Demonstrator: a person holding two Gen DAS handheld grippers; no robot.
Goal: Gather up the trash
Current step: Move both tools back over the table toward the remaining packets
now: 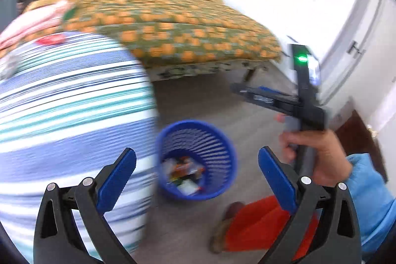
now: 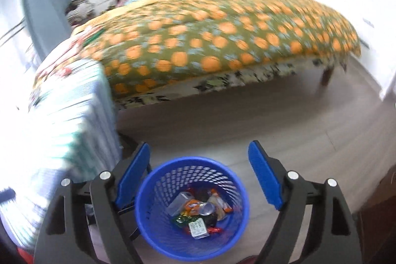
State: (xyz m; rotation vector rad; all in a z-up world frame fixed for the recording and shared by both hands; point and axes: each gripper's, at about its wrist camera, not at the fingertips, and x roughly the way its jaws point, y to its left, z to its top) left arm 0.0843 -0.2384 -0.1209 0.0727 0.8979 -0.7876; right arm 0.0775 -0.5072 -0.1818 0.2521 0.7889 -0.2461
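A blue mesh wastebasket (image 2: pixel 148 222) stands on the grey floor, holding several wrappers, a can and small cartons (image 2: pixel 198 212). My right gripper (image 2: pixel 199 172) is open and empty, straight above the basket's far rim. In the left wrist view the same basket (image 1: pixel 222 152) sits between my open, empty left gripper's (image 1: pixel 196 173) fingers, lower down on the floor. The right gripper's body (image 1: pixel 304 95) shows there too, held in a hand at the right. A red item (image 1: pixel 50 39) lies on the striped cloth at the far left, blurred.
A surface covered with a blue-and-white striped cloth (image 1: pixel 69 103) stands left of the basket. A bed with an orange-dotted green cover (image 2: pixel 222 41) lies beyond. A white door (image 1: pixel 356 36) is at the right. A red-clad leg and foot (image 1: pixel 250 224) stand near the basket.
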